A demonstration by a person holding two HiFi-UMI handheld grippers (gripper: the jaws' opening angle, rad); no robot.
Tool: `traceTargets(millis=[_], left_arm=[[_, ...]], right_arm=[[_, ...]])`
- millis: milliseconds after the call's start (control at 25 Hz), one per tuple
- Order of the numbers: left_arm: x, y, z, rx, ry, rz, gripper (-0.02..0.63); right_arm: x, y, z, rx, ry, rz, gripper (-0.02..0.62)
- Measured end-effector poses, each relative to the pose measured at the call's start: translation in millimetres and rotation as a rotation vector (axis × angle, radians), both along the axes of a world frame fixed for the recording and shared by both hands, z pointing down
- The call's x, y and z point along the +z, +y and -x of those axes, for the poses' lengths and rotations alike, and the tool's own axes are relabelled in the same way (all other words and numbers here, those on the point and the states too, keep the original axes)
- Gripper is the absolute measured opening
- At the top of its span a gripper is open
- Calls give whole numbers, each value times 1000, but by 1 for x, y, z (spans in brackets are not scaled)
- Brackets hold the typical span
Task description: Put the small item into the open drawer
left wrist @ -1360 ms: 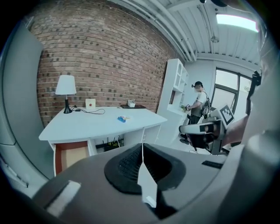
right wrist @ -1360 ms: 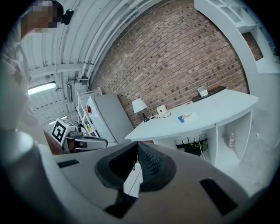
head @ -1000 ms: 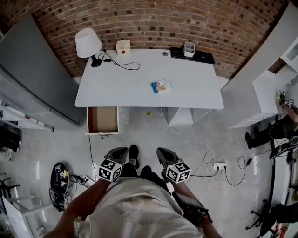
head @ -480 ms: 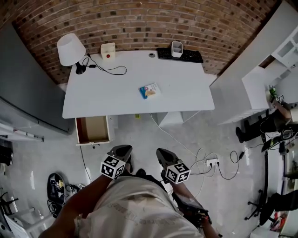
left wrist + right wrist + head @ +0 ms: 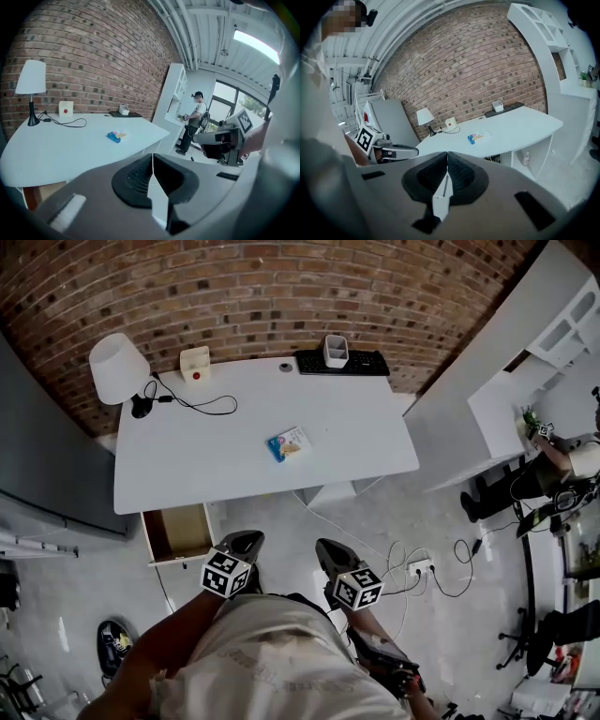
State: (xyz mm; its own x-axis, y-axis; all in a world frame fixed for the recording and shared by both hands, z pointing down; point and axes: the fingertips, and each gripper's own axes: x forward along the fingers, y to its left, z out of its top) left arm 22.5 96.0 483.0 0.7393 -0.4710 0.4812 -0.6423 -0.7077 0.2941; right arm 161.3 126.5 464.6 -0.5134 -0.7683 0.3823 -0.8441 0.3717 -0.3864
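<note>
The small item [image 5: 288, 443] is a flat blue and white packet lying on the white desk [image 5: 234, 474], right of its middle. It also shows as the packet [image 5: 116, 135] in the left gripper view and the packet [image 5: 478, 136] in the right gripper view. The open drawer [image 5: 176, 532] hangs out under the desk's left front corner, its wooden inside bare. My left gripper [image 5: 246, 543] and right gripper [image 5: 328, 551] are held side by side in front of my body, well short of the desk. Both are shut and hold nothing: left gripper [image 5: 152, 157], right gripper [image 5: 447, 158].
On the desk's far edge stand a white lamp [image 5: 118, 368] with a black cable, a small white box [image 5: 195, 362], a keyboard [image 5: 342, 362] and a white cup [image 5: 336, 350]. Cables and a power strip [image 5: 419, 568] lie on the floor right. A person [image 5: 194, 122] stands by white shelving.
The desk and drawer have slid left and lower in the head view as I move nearer. Both grippers stay shut in the same place before my body.
</note>
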Motion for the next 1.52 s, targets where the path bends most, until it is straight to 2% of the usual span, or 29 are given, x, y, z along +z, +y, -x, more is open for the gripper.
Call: traceTargets(millis=[320,840,1080,1520], left_arm=[[2,-38,25,26,17,-5,12],[-1,-81,76,-10,50,-20,12],[-3,-98,77,-20,59,-33,12],[10,-117,78,-54,5,-8,12]], right_arm=[[0,-34,19,55,43,-1,6],[-6,-77,50,83,94,-10,6],[-7,-91,51,75,100,-13,6],[20,-120,41,54,73,36,6]])
